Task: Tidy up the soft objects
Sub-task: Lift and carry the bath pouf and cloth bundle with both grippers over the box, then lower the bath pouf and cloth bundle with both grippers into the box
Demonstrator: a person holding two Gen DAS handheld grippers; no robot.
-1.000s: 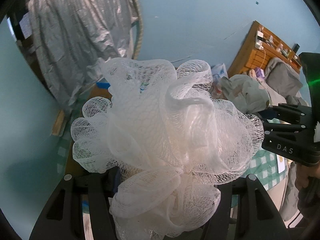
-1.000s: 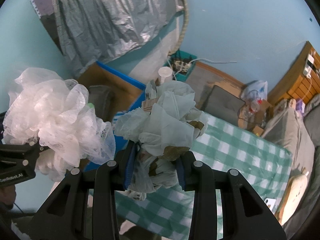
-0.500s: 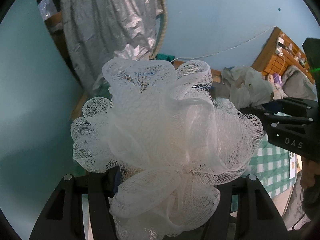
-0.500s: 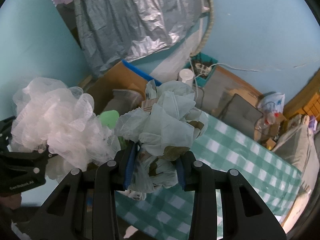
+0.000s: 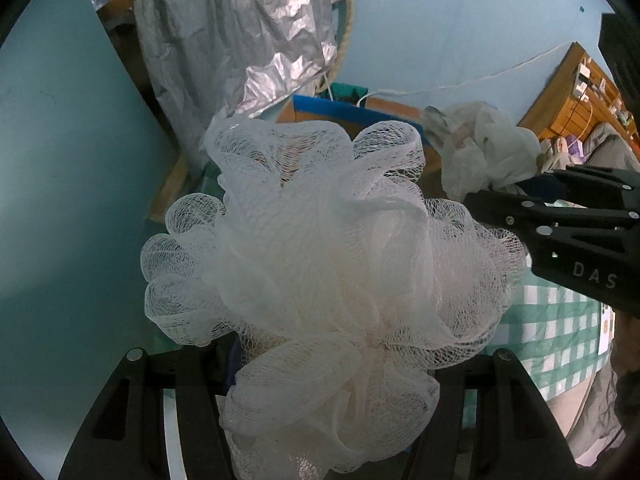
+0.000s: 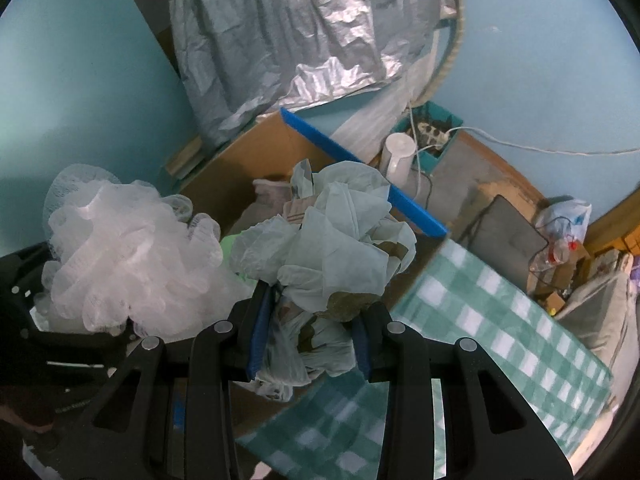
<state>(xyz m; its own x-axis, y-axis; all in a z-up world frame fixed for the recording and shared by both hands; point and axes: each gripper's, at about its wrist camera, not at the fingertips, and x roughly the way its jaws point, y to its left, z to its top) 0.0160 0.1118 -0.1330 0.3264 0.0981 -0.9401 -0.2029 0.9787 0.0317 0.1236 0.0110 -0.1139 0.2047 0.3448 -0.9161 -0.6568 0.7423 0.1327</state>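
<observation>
A white mesh bath pouf (image 5: 332, 272) fills the left wrist view, and my left gripper (image 5: 332, 360) is shut on its lower part. The pouf (image 6: 120, 260) also shows at the left of the right wrist view. My right gripper (image 6: 306, 320) is shut on a crumpled bundle of pale plastic bags (image 6: 332, 248) with brown scraps in it. That bundle (image 5: 488, 152) and the right gripper (image 5: 560, 232) appear at the right of the left wrist view. Both loads hang over an open cardboard box (image 6: 256, 152) with a blue edge (image 6: 360, 172).
Inside the box lie a grey soft item (image 6: 268, 196) and something light green (image 6: 230, 240). A green checked cloth (image 6: 480, 320) covers the surface to the right. A white cup (image 6: 396, 156), a power strip (image 6: 432, 132) and a silver foil sheet (image 6: 300, 40) stand behind.
Both grippers have travelled toward the cardboard box and a little lower, so the box now shows more fully. Each still holds its load the same way.
</observation>
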